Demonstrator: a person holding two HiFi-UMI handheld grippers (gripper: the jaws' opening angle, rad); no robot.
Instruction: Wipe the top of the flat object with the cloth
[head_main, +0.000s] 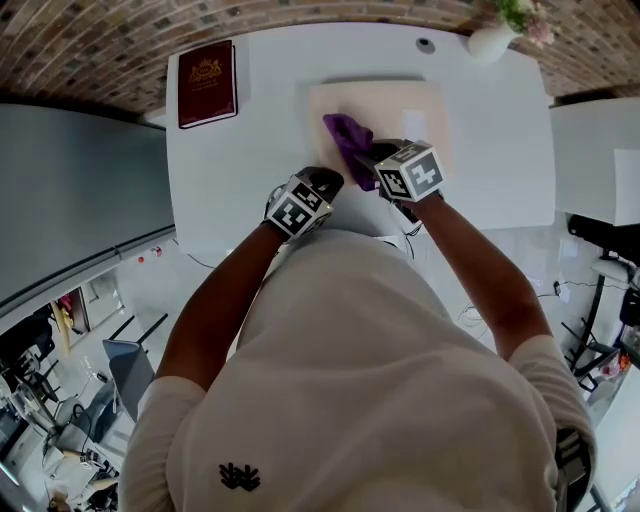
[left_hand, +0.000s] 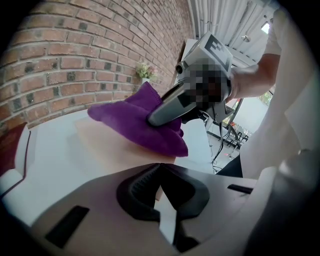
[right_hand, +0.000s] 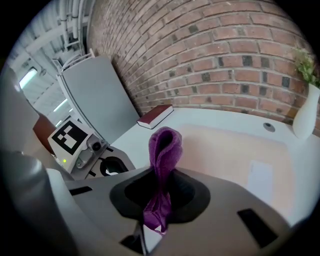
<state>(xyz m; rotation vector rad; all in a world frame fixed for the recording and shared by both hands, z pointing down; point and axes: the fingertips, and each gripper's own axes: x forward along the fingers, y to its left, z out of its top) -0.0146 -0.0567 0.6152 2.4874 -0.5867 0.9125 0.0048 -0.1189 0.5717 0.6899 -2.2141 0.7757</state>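
while the right gripper (right_hand: 159, 202) has its jaws clamped narrow on the purple cloth (right_hand: 164, 145), the cloth's loose end lies on the near left part of the pale board (head_main: 400, 105) on the white tabletop (head_main: 500, 150). the left gripper (left_hand: 159, 170) sits near the board's near left corner, jaws closed together with nothing between them.

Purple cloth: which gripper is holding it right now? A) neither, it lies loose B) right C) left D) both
B: in the right gripper view, the right gripper is clamped on the purple cloth; the left gripper is shut on nothing, short of the cloth.
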